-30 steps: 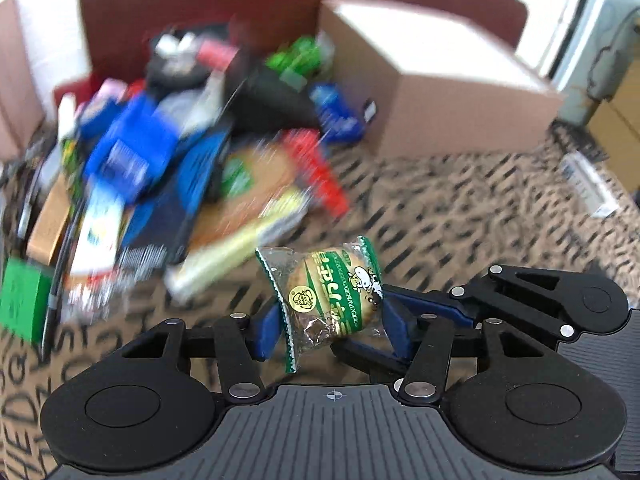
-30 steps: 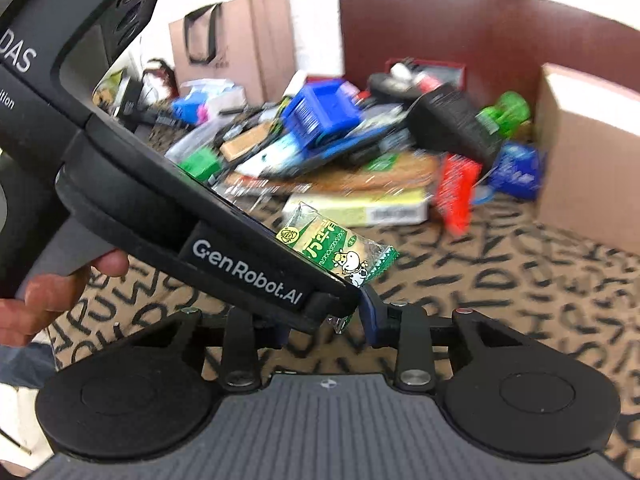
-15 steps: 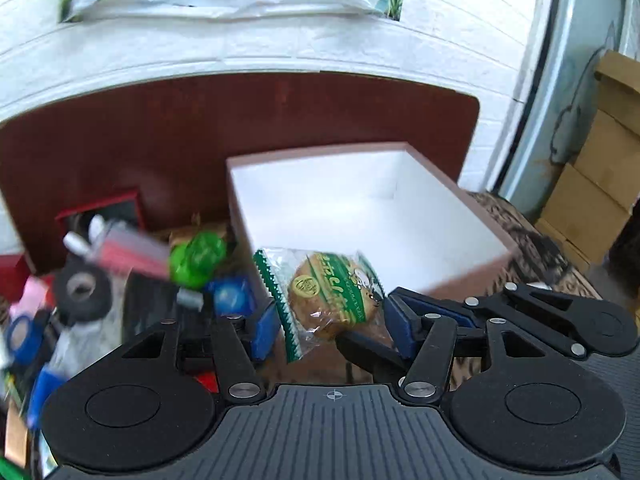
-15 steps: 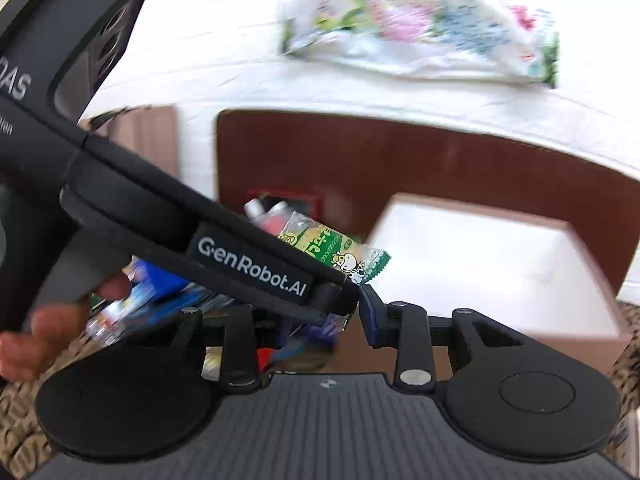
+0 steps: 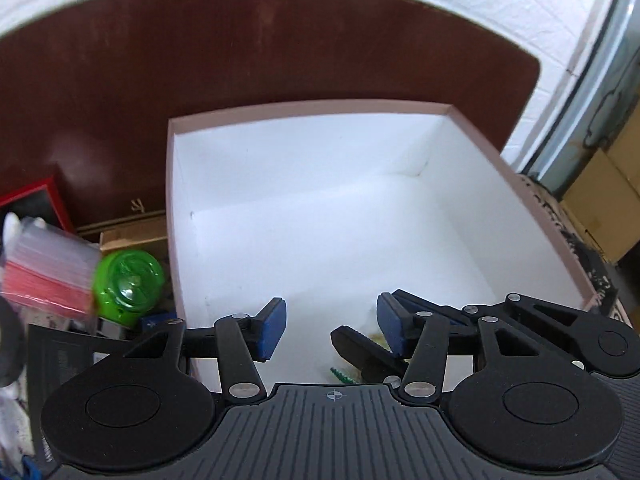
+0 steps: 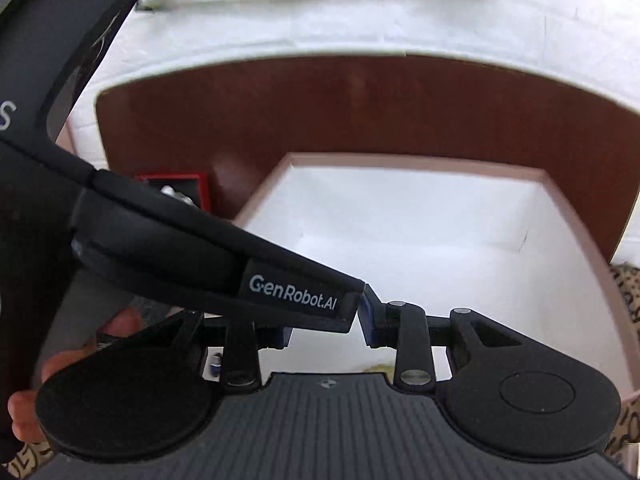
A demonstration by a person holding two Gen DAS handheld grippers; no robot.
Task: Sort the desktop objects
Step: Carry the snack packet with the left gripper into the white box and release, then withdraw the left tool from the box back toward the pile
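Observation:
A pink-rimmed cardboard box [image 5: 173, 200] with a white inside fills the left wrist view. My left gripper [image 5: 331, 328] hangs over its near side, open, with nothing between the blue pads. The green-and-yellow snack packet [image 5: 340, 374] lies on the box floor just below, mostly hidden by the fingers. One black finger [image 5: 360, 350] of my right gripper reaches in between the left pads. In the right wrist view the same box [image 6: 400, 160] lies ahead. My right gripper [image 6: 326, 330] is open, its pads apart with nothing gripped. The left gripper's body [image 6: 296, 292] crosses in front of it.
Left of the box lie a green round container [image 5: 128, 280], a clear bag with red contents [image 5: 44, 268] and a red-edged case [image 5: 32, 196]. A brown backboard [image 5: 240, 60] stands behind. Cardboard cartons [image 5: 600, 200] sit at the far right. A hand [image 6: 60, 360] holds the left gripper.
Both grippers swung from the cluttered pile to above the box. The snack packet left the left gripper's jaws and now lies inside the box. The left jaws stand wider.

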